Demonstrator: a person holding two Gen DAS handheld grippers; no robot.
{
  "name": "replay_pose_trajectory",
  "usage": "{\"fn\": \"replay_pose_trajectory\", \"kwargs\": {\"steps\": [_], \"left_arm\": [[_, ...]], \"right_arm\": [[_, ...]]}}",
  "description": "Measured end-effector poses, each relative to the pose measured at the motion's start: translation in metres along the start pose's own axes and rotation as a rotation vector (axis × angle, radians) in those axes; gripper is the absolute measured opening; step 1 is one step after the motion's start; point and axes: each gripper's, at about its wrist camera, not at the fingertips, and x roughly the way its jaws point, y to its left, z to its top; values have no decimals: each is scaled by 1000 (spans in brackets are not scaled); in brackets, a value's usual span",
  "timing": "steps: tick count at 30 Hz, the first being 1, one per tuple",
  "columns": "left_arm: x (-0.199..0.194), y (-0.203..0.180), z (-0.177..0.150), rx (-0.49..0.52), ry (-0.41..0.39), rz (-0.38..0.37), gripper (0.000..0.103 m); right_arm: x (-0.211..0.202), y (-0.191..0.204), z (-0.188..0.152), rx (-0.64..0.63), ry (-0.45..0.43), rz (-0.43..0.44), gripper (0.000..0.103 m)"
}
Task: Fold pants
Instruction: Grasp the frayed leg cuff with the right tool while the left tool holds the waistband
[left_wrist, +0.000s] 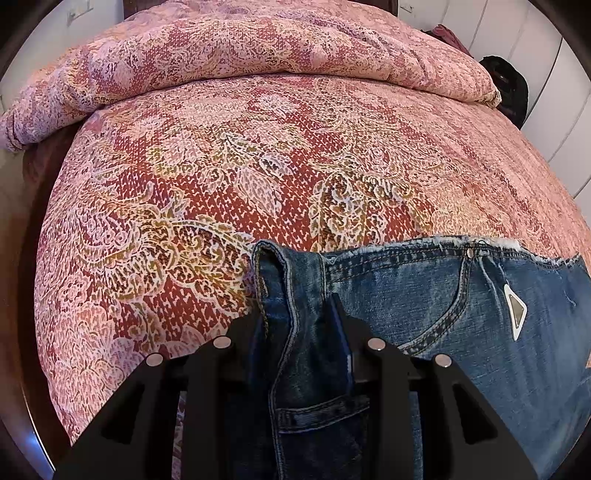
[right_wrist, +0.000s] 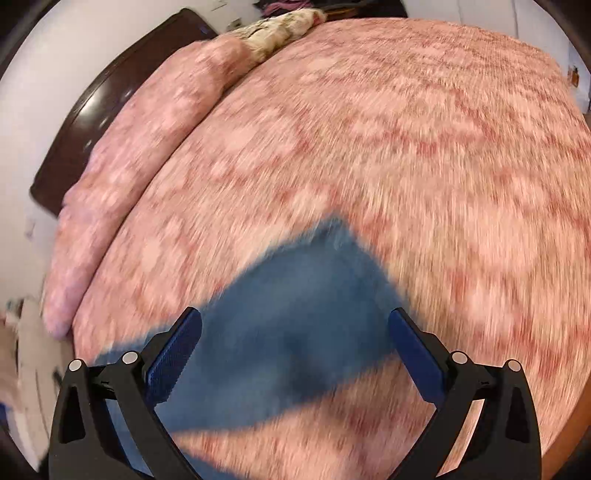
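a: jeans (left_wrist: 461, 314) on the patterned bedspread (left_wrist: 221, 177), near its closer edge, waistband running across the left wrist view with the frayed top hem facing the rolled duvet (left_wrist: 240, 48) at the far end.

b: and the left gripper (left_wrist: 299, 317) has them. jaws drawn narrow, pinched on a bunched corner of the waistband, denim gathered thick between the pads and hanging down through the frame.

a: the right gripper (right_wrist: 295, 332)?

b: jaws wide, nothing between them. its view is heavily blurred, so detail is poor, but a blue corner of the denim (right_wrist: 295, 295) lies on the bed below it, not touched.

a: so what makes this step go well?

b: by the look of it, the left one anchors and the right one needs a matching grip. best bet is to take the cloth at a seam or hem edge, level with the left one's pinch, so both layers come up together and the fold line stays straight. pull taut before laying over, or the bunch at the left one carries into the crease.

a: long axis?

b: the legs seem to run away from the waistband toward the camera, out of the bottom of the left view. the full length is not in sight, so where the hems point cannot be told.
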Motion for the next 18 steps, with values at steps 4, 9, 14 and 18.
{"fn": "replay_pose_trajectory", "kwargs": {"steps": [4, 9, 14, 18], "left_arm": [[0, 0, -1, -5, -5, 2, 33], [-1, 2, -3, -10, -10, 2, 33], [-2, 4, -6, -15, -16, -3, 33], [-3, 7, -7, -18, -19, -7, 33]], "right_arm": [[33, -1, 37, -42, 22, -130, 99], [74, 8, 50, -121, 114, -157, 71], [98, 15, 55, -172, 141, -204, 62], [112, 21, 54, -210, 184, -234, 47]]}}
